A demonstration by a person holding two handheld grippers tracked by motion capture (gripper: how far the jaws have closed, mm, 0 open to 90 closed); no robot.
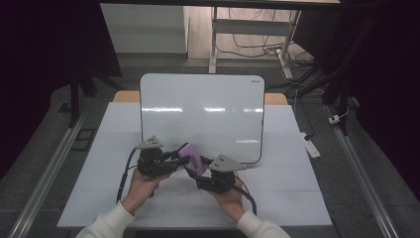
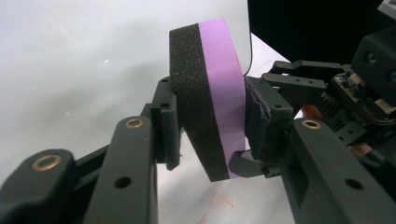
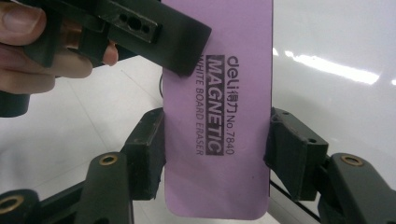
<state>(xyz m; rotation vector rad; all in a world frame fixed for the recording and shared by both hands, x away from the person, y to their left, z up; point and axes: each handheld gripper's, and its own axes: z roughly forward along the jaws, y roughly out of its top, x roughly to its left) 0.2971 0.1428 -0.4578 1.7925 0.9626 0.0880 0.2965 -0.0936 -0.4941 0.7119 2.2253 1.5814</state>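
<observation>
The purple whiteboard eraser (image 1: 193,157) was held up off the desk (image 1: 292,198), between the two grippers and just in front of the whiteboard (image 1: 203,114). The right gripper (image 3: 217,154) was closed across the eraser's width, its pads pressed on both long edges. The left gripper (image 2: 210,126) was clamped through the eraser's thickness, one pad on the black felt, the other on the purple back.

With both grips applied at once, the eraser could be twisted or wrenched if the hands were drawn apart unevenly. If one gripper were opened while the other's hold was shallow, the eraser could be tipped out and dropped onto the whiteboard.
</observation>
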